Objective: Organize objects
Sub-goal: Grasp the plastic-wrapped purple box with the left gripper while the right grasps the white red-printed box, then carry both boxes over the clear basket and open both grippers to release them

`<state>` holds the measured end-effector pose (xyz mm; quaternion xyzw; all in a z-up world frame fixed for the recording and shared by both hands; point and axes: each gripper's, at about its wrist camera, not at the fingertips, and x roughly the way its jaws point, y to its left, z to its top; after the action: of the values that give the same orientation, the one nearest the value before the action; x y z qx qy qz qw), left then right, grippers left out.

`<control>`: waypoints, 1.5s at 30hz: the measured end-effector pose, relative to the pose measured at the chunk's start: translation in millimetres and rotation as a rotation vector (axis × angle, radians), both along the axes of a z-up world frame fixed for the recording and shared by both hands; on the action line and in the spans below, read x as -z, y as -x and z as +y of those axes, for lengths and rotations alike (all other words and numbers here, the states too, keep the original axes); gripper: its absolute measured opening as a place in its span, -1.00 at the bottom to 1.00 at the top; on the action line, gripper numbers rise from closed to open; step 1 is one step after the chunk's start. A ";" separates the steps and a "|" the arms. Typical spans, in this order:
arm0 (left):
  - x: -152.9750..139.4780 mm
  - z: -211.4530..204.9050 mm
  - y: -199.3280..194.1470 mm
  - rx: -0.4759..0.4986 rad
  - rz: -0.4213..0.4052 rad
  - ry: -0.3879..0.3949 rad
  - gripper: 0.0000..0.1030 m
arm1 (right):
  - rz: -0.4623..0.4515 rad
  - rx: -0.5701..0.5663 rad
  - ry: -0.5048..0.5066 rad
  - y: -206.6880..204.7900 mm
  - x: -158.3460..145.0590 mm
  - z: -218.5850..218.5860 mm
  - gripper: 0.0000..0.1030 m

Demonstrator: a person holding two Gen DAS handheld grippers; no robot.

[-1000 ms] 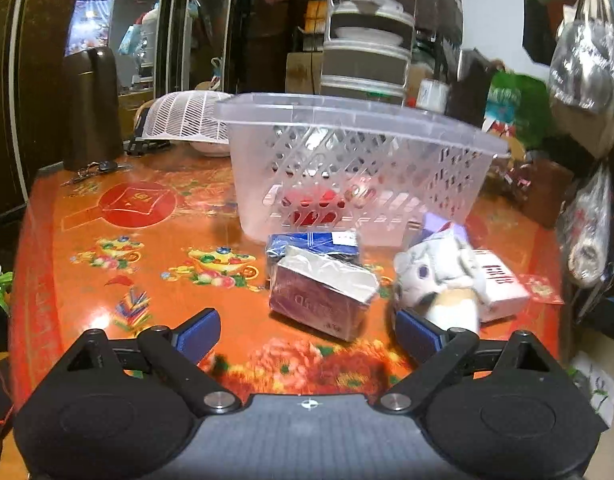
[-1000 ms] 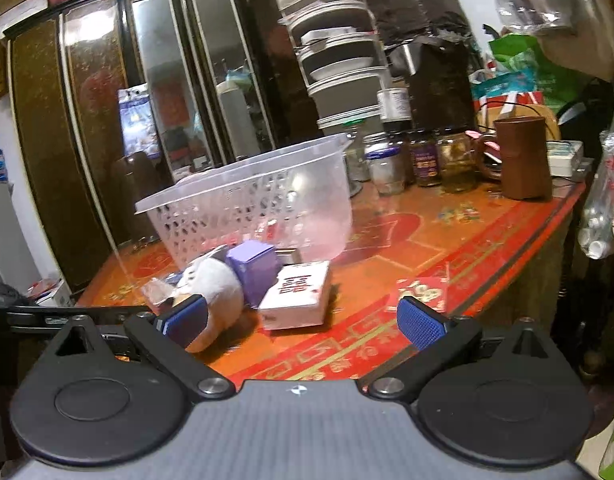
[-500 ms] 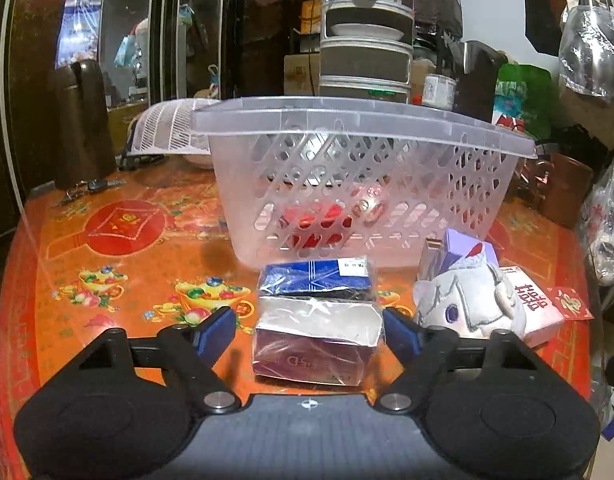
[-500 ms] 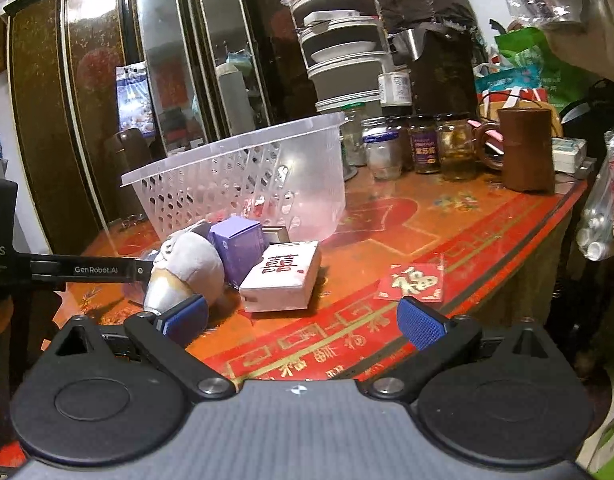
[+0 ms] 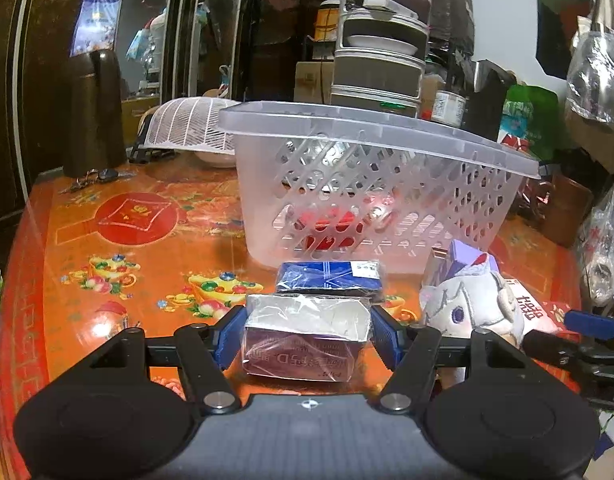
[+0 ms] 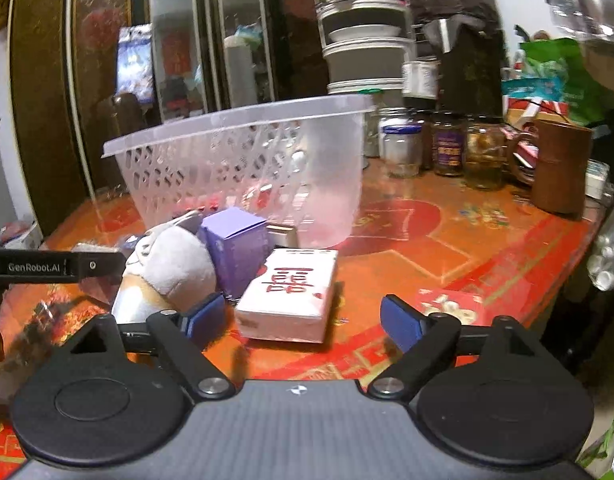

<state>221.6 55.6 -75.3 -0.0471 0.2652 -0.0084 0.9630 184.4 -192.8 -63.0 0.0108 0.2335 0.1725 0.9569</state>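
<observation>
A maroon box (image 5: pixel 303 354) wrapped in silvery film lies on the orange table between the pads of my left gripper (image 5: pixel 307 338). Its jaws are closing and both blue pads touch the box's sides. Behind it lie a blue box (image 5: pixel 331 276) and the clear plastic basket (image 5: pixel 371 148). My right gripper (image 6: pixel 303 322) is closing too, with a white box with red characters (image 6: pixel 291 288) between its jaws and clear gaps on both sides. A grey plush toy (image 6: pixel 171 264) and a purple box (image 6: pixel 235 248) sit just left of the white box.
A red envelope (image 6: pixel 451 308) lies near the table's right edge. Jars (image 6: pixel 447 148) and a brown mug (image 6: pixel 559 168) stand at the back right. A white mesh cover (image 5: pixel 187 128), a dark flask (image 5: pixel 93 112) and keys (image 5: pixel 95 178) are at the back left.
My left gripper came forward around the maroon box and its jaws narrowed onto it. My right gripper swung left towards the white box and its jaws narrowed.
</observation>
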 end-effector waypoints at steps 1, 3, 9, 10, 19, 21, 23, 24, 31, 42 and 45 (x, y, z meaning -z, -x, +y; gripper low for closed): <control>0.4 1.3 -0.5 -0.001 0.003 0.006 0.33 | -0.003 -0.003 0.015 -1.7 0.0 4.8 0.70; 1.3 2.5 -1.0 0.001 0.008 0.013 0.33 | -0.005 -0.013 0.042 -5.0 -0.2 12.8 0.69; 2.1 2.2 -2.6 0.008 0.015 0.010 0.34 | 0.029 -0.020 0.066 -16.6 2.4 22.3 0.27; 2.3 2.2 -2.8 0.007 0.017 0.010 0.34 | 0.033 -0.020 0.069 -18.0 3.3 22.6 0.26; 3.9 -1.4 -5.5 0.012 0.042 -0.012 0.43 | 0.042 -0.020 0.063 -15.9 2.0 18.5 0.13; 5.1 0.9 -6.5 0.006 0.053 0.000 0.35 | 0.031 -0.018 0.052 -11.3 -2.1 15.2 0.12; 5.0 2.8 -4.1 -0.001 0.045 0.009 0.34 | 0.023 -0.017 0.029 -6.3 -8.2 10.4 0.11; 4.2 2.8 -1.6 -0.005 0.034 0.006 0.34 | 0.018 -0.018 0.017 -3.7 -11.1 8.4 0.10; -4.7 5.6 25.9 -0.015 -0.012 0.033 0.34 | -0.022 -0.035 0.002 14.7 -31.0 2.5 0.08; -44.3 7.7 102.4 -0.015 -0.115 0.062 0.34 | -0.106 -0.051 -0.097 68.0 -63.8 -18.9 0.08; -56.0 0.8 128.3 -0.005 -0.147 0.060 0.34 | -0.135 -0.072 -0.127 96.2 -76.3 -25.8 0.08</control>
<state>93.3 56.3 -19.3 -0.0761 0.1933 -0.0174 0.9780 88.2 -218.6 13.3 0.0512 0.1573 0.2215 0.9610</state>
